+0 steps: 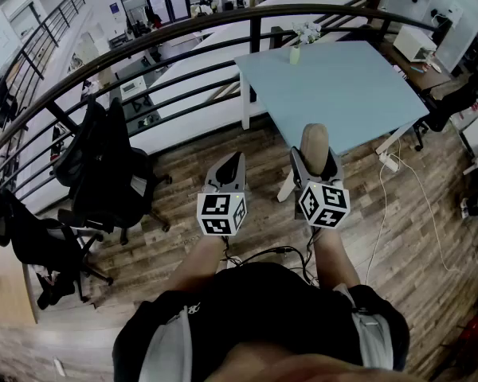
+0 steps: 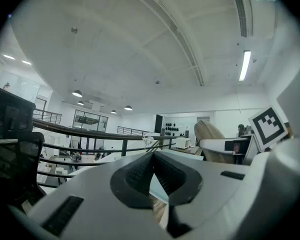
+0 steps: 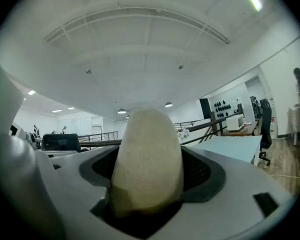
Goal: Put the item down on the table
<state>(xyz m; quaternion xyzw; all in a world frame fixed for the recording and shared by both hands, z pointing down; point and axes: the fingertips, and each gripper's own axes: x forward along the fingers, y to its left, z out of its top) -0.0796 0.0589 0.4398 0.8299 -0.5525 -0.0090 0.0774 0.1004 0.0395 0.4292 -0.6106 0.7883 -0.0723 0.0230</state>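
Black chairs [image 1: 103,169] stand beside the railing [image 1: 256,32].

a wood-plank floor [image 1: 263,146] runs under a curved dark railing [image 1: 256,34], with two black office chairs [image 1: 103,169] standing near it at the left and a white cable [image 1: 386,205] trailing over the boards at the right. a pale blue counter [image 1: 334,86] on white legs stands just inside the railing, its far edge close to the rail. overhead, a white ceiling [image 2: 140,44] carries a long strip light [image 2: 245,65] and several round lights [image 2: 77,93].
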